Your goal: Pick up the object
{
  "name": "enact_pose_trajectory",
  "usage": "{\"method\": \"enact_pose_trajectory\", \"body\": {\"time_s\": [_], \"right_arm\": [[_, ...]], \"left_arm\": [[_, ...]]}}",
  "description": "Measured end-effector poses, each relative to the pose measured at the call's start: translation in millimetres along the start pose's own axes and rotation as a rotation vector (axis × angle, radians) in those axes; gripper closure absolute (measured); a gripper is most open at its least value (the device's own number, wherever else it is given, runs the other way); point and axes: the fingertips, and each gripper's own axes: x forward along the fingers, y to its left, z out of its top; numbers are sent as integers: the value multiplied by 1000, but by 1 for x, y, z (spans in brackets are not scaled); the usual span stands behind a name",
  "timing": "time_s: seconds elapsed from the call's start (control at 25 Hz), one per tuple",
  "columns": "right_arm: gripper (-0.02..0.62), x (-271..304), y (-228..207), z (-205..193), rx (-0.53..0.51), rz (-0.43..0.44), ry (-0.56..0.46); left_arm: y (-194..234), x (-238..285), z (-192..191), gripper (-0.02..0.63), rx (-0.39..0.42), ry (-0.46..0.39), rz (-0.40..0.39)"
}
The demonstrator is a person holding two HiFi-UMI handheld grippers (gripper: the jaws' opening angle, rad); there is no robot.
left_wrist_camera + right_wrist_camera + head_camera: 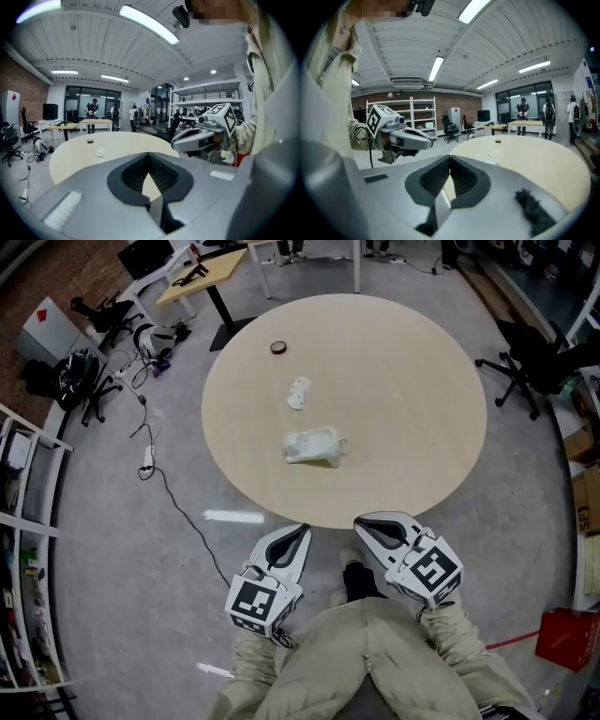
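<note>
Both tongs hang in the lower middle of the head view, short of the table's near edge: the left tongs (302, 530) and the right tongs (362, 521) are each clenched tip to tip with nothing between them, as each gripper view confirms. Beyond them the round, pale wooden surface (403, 409) carries three things. Nearest, just left of its centre, lies a crumpled white lump (314, 446), most likely the object to pick up. Further up sits a smaller white piece (298, 393), and near the far rim at upper left a little dark ring (278, 347). From here, tongs left clenched would only shove the lump across the smooth top, so one pair must spread before reaching it. Its uneven, soft-looking shape could slip from a shallow pinch, and the task names no thing, so the wrong one might be taken.
</note>
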Motion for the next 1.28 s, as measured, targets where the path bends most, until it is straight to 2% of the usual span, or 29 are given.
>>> {"method": "enact_pose_trajectory", "body": {"time_s": [0.44, 0.56, 0.76, 1.0, 1.12, 1.28], "right_arm": [[594, 64, -78, -5, 23, 114, 130], [592, 77, -88, -7, -13, 142, 166], [592, 103, -99, -16, -103, 185, 283], [402, 144, -107, -28, -268, 216, 464], [323, 164, -111, -41, -308, 223, 546], [279, 192, -123, -54, -370, 228, 642]], "left_arm": [[51, 53, 17, 600, -29, 28, 89], [63, 61, 18, 600, -45, 29, 118], [74, 71, 16, 600, -61, 40, 134], [91, 69, 15, 600, -76, 44, 146], [97, 67, 13, 600, -82, 45, 154], [105, 61, 9, 600, -92, 46, 173]]}}
